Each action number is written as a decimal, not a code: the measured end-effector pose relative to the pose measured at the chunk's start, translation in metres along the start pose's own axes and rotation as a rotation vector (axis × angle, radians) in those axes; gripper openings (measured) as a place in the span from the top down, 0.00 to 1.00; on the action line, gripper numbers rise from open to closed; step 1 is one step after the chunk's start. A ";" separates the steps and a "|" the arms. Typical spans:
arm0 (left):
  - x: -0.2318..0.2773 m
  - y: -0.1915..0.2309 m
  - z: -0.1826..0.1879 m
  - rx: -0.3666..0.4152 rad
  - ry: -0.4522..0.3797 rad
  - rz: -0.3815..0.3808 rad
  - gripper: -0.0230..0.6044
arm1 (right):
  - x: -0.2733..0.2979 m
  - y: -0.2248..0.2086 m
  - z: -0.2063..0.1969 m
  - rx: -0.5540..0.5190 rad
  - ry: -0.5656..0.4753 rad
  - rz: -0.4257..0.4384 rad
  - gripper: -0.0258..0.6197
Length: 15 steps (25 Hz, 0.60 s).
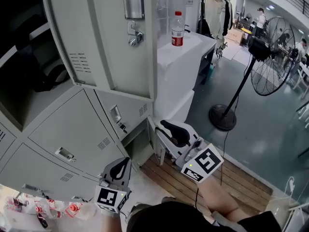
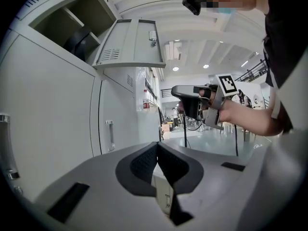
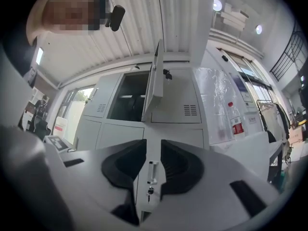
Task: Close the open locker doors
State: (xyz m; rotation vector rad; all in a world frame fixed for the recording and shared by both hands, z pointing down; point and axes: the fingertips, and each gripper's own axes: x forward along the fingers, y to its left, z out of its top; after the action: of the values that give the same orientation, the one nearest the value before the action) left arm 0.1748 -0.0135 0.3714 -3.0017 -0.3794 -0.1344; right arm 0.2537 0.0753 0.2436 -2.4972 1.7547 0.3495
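two doors of the grey lockers stand open. the upper locker door swings far out from the bank, its latch on the free edge, and juts out above both tools. behind it a dark thing sits in the open compartment. the lower locker door stands out edge-on from a small compartment at the bank's right end, near the floor.

in the head view the right hand-held gripper is just beside that door's top edge. its jaws stand a little apart, and the door's narrow face, with handle and lock, shows in the gap. i cannot tell whether a pad touches it. the left hand-held gripper is to the left of it, in front of closed doors, with its jaws together at the tips.

a white desk stands just beside the lockers' right end, close behind the lower door, with a red-labelled bottle upright on it. wooden boards lie on the floor under the right hand. a standing fan is well apart to the right, and a clothes rack stands beyond the desk. red and white packets, blurred, lie at the lower left.
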 end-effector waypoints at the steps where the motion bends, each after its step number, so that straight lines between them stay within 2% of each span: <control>1: 0.002 0.001 0.002 -0.002 -0.006 -0.009 0.95 | 0.002 -0.002 0.007 -0.010 -0.014 -0.006 0.82; 7: 0.003 0.015 0.001 0.018 -0.044 -0.041 0.95 | 0.017 -0.014 0.045 -0.060 -0.084 -0.044 0.80; 15: -0.006 0.035 -0.002 0.008 -0.040 -0.006 0.95 | 0.037 -0.009 0.070 -0.099 -0.135 -0.016 0.77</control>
State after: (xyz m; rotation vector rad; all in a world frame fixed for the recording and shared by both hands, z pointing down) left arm 0.1773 -0.0493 0.3696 -2.9999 -0.3914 -0.0738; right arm 0.2637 0.0578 0.1664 -2.4854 1.7055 0.6026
